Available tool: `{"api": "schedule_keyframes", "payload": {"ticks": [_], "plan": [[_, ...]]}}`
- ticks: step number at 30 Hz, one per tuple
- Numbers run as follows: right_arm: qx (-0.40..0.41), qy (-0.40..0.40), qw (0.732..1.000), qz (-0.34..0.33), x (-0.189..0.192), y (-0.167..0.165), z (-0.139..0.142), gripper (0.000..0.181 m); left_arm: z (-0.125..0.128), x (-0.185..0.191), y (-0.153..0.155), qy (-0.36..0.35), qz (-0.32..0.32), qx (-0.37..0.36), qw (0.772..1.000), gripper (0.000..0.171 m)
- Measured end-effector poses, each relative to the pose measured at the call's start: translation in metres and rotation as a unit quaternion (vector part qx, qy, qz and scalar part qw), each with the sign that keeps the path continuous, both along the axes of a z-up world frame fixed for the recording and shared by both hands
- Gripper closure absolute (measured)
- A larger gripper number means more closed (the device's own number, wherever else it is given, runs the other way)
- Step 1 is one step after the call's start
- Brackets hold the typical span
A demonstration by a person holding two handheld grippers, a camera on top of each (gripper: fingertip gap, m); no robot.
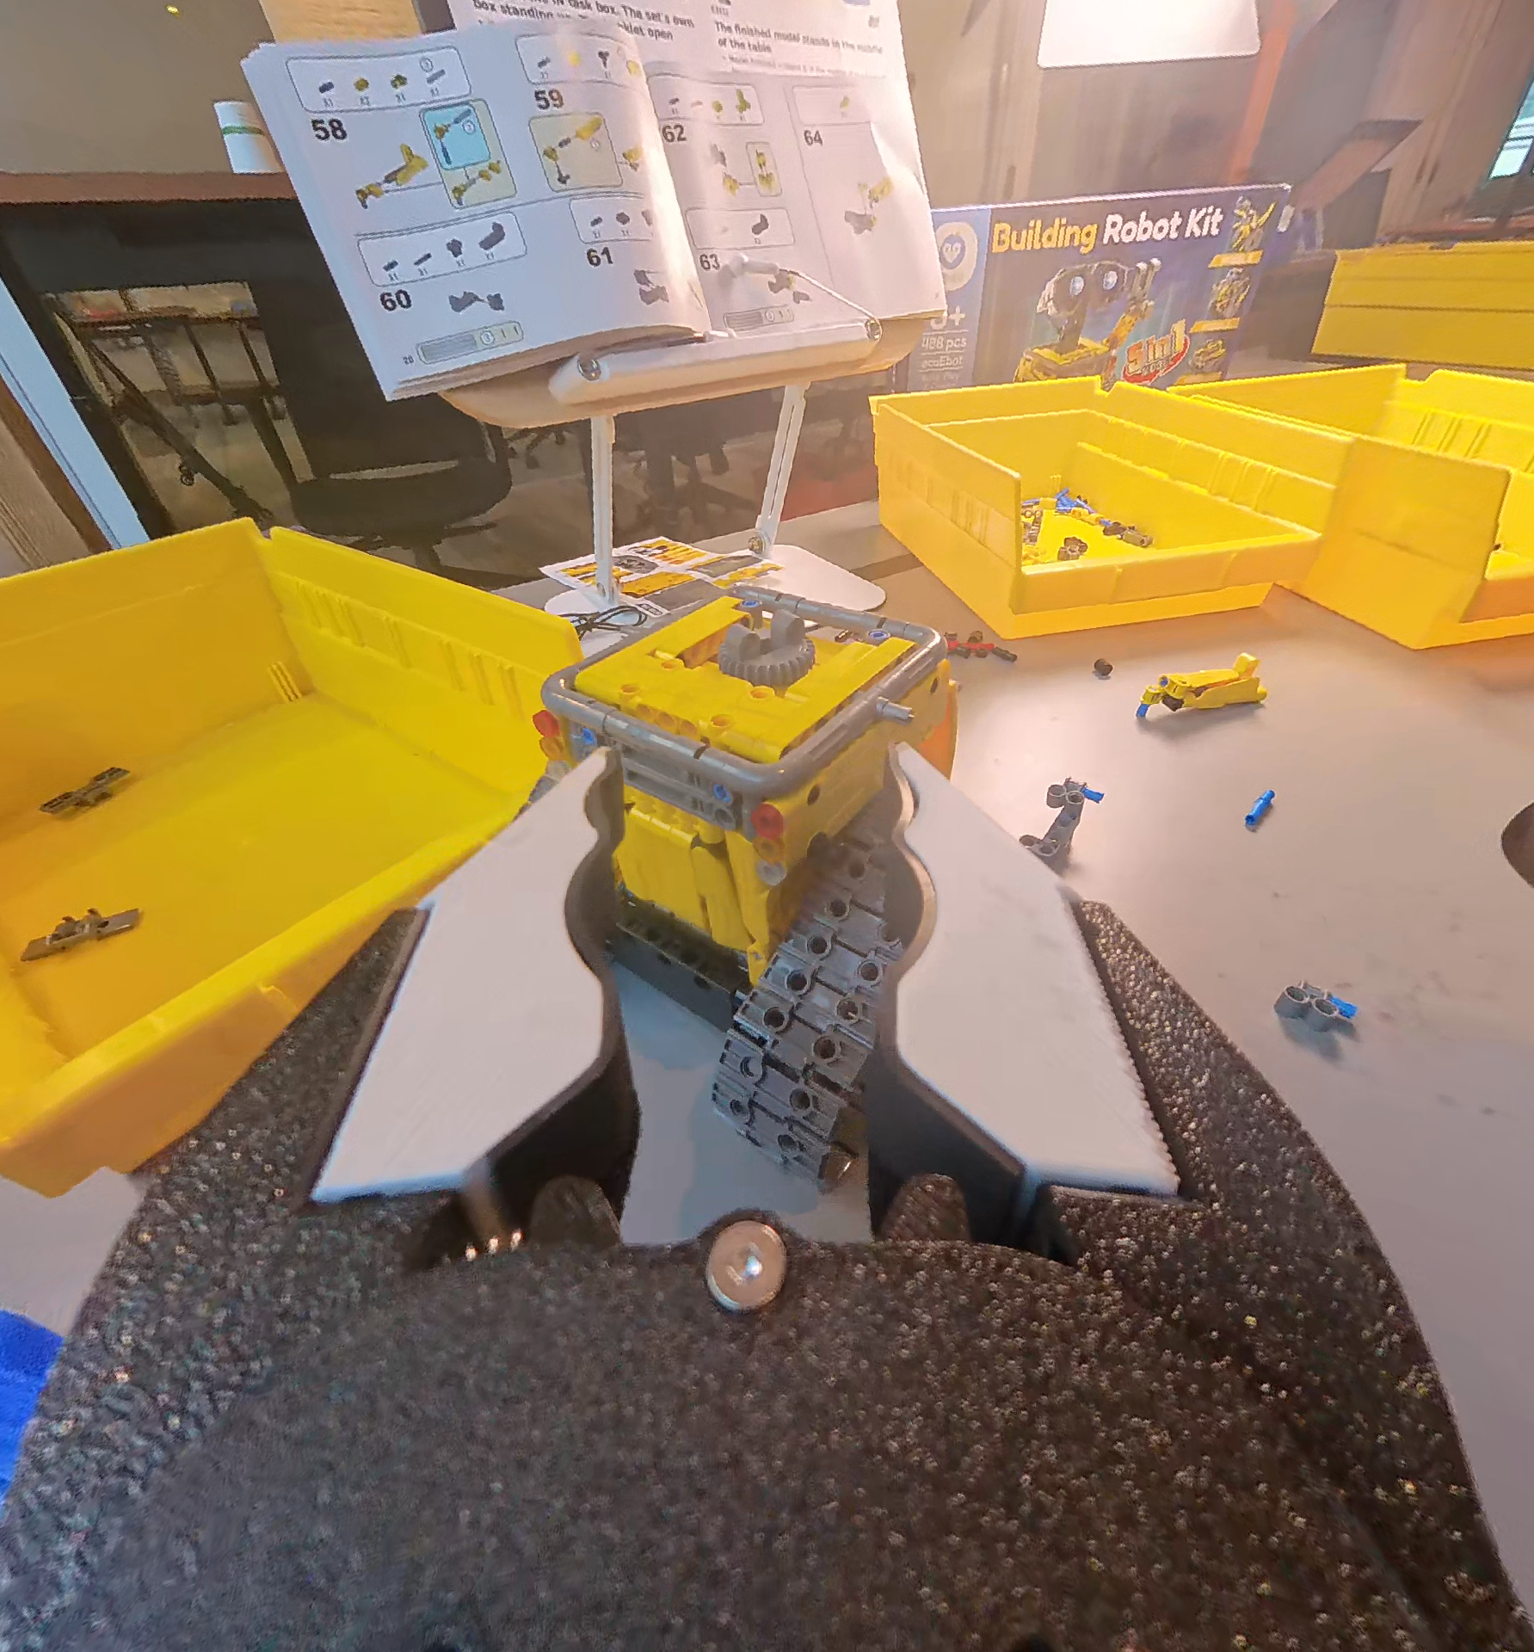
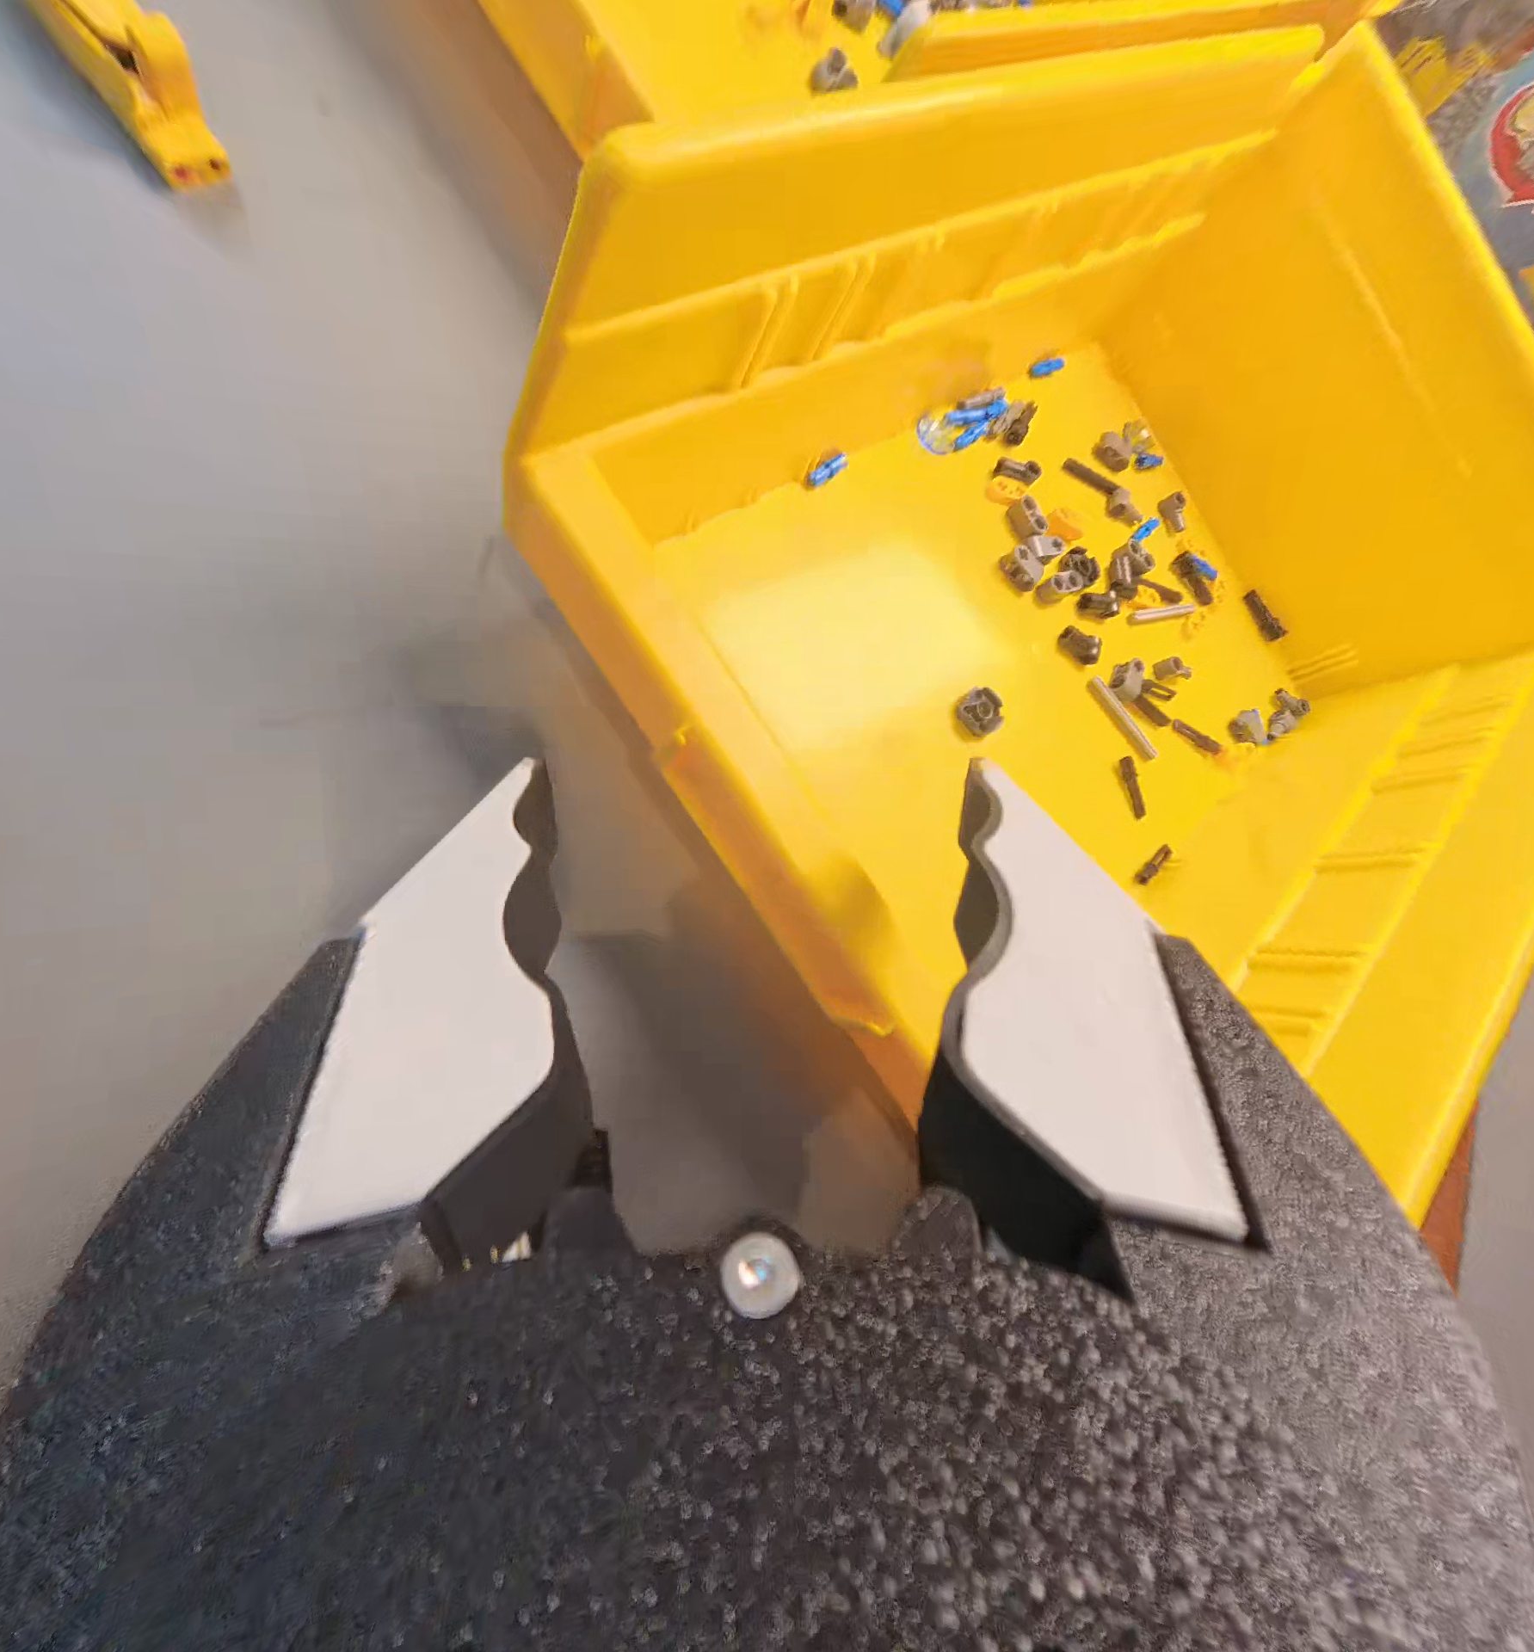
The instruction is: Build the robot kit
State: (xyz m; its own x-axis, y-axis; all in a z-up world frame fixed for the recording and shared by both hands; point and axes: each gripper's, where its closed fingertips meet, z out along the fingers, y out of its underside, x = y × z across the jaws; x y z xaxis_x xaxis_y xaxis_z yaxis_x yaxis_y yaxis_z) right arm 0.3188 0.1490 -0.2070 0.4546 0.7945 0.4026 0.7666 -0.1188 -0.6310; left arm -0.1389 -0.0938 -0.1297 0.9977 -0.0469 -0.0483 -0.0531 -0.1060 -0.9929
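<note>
Yellow brick-built tracked robot body (image 1: 745,787) standing on the grey table (image 1: 1281,1117), clasped at its flanks by the left gripper (image 1: 750,787), fingers pressed to either side below the grey top frame (image 1: 745,706). Risk, as a judgement: squeezed panels or the grey track (image 1: 799,1028) popping loose, or the model tipping. Right gripper (image 2: 754,778) spread wide, holding nothing, poised over the near rim of a yellow bin (image 2: 834,626). Only the right wrist view showing the small connectors (image 2: 1120,572) within; only the left, the instruction booklet (image 1: 566,197) on its stand.
</note>
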Motion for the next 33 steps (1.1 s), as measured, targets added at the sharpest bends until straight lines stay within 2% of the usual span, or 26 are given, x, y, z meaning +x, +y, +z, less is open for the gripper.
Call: {"api": "schedule_keyframes", "payload": {"ticks": [3,6,10,24,26,29,33], "plan": [[-0.001,-0.071,0.997,0.022,0.002,0.007,-0.015,0.108,-0.002,0.0,0.001,0.002,0.002,-0.004,1.0,0.114],[0.003,-0.099,0.994,0.049,-0.002,0.012,-0.022,0.131,-0.001,0.002,-0.001,-0.001,0.003,-0.003,1.0,0.115],[0.025,-0.128,0.988,0.082,-0.008,0.011,-0.023,0.145,0.0,0.01,-0.004,0.0,0.002,0.002,1.0,0.115],[0.068,-0.13,0.984,0.099,-0.02,-0.008,-0.022,0.147,-0.009,0.013,0.0,-0.006,-0.002,-0.013,1.0,0.116],[0.072,-0.117,0.985,0.101,-0.021,-0.01,-0.02,0.147,-0.011,0.015,0.001,0.003,-0.002,-0.018,1.0,0.116],[0.037,-0.041,0.992,0.111,-0.028,-0.02,-0.011,0.147,-0.014,0.019,0.003,0.023,-0.001,-0.028,0.999,0.117],[-0.011,0.083,0.986,0.146,-0.04,-0.038,0.028,0.147,-0.016,0.02,0.004,0.041,0.007,-0.033,0.999,0.116]]}}
